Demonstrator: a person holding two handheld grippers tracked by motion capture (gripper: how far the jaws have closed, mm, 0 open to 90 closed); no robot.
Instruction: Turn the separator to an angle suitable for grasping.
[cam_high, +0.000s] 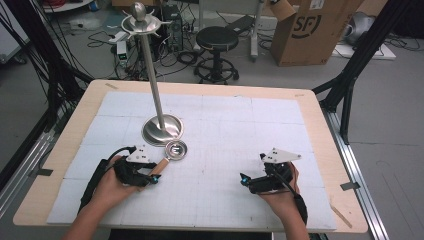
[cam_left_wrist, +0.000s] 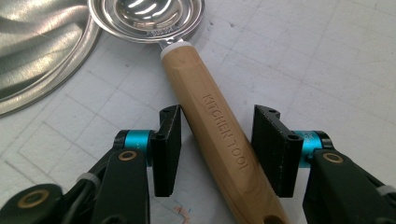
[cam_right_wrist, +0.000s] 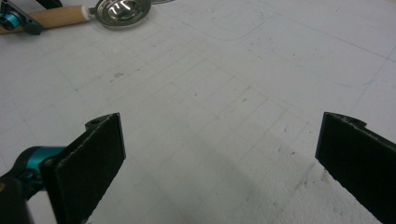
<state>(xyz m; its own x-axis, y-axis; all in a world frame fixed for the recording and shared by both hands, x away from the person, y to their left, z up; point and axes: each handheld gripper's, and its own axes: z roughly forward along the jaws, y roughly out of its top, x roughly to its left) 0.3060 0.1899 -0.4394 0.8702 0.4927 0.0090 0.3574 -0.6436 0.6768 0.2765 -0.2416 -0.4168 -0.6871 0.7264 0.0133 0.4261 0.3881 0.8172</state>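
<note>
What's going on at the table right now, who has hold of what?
A person works two handheld grippers over a white gridded mat. The left gripper is open with its jaws on either side of the wooden handle of a metal strainer spoon, which lies on the mat beside the base of a tall steel utensil stand; no pad presses it yet. The right gripper is open over bare mat, holding nothing.

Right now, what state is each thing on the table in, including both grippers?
Left gripper: open, jaws either side of the wooden handle, not yet closed on it.
Right gripper: open wide, nothing between its jaws.
Strainer spoon: lying flat on the mat, metal bowl beside the stand's base.
Steel utensil stand: upright, nothing hanging on its hooks.
</note>
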